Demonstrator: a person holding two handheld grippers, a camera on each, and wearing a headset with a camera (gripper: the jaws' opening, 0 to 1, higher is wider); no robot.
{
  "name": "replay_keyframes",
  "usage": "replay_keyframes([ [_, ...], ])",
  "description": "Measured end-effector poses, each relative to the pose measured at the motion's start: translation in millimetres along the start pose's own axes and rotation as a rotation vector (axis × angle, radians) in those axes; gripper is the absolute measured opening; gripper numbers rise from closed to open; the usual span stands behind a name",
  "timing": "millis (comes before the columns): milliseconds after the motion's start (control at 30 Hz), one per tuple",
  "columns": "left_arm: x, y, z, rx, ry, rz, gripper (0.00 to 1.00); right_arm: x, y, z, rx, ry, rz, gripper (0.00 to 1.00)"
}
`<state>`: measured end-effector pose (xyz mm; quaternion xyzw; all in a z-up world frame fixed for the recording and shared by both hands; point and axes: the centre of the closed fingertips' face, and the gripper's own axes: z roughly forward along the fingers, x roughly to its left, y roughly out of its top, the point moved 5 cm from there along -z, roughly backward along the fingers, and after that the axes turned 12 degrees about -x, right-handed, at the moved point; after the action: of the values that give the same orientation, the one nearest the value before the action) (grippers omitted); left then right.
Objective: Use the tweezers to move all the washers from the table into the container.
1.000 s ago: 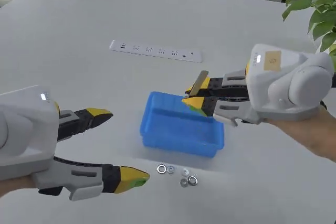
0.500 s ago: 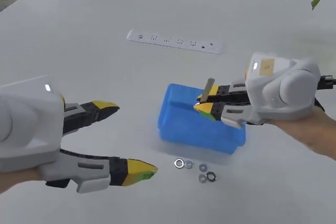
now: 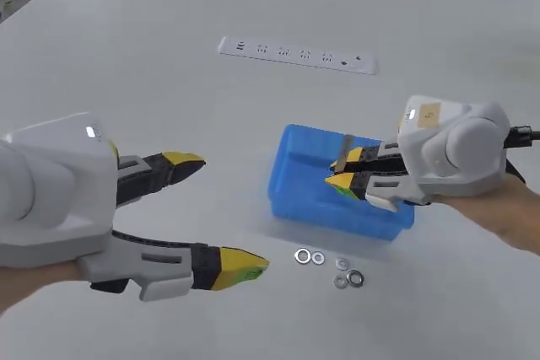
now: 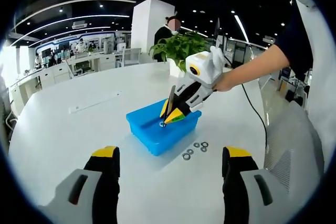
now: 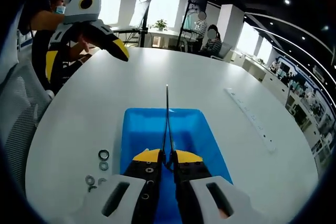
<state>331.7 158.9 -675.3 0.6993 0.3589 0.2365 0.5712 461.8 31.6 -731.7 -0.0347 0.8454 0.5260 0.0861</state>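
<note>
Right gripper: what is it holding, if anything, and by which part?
The right gripper holds the tweezers by their rear end; the tips stick out forward.

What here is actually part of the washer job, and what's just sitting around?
Part of the job:
- tweezers, clamped in the right gripper
- washers, loose beside the blue container
- left gripper, open and empty

Just lying about:
- white power strip
- potted plant
</note>
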Motion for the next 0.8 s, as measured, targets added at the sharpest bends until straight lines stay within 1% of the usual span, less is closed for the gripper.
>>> replay_keyframes([
  [333,2.8,-1.6,-3.8,0.014,0.003,0.004,0.83,2.9,-4.7,1.0,0.011,0.009,0.006,0.1],
  [533,3.1,-1.3,-4.9,0.011,0.007,0.003,0.83,3.7,-6.5,1.3,0.015,0.008,0.003,0.1],
  [700,4.4,1.3,-5.2,0.001,0.01,0.003,0.83,3.1,-2.5,-0.5,-0.01,0.0,0.017,0.09],
  [800,8.7,7.9,1.2,-0.024,0.012,0.001,0.83,2.6,3.7,-1.8,-0.025,-0.004,0.021,0.08],
])
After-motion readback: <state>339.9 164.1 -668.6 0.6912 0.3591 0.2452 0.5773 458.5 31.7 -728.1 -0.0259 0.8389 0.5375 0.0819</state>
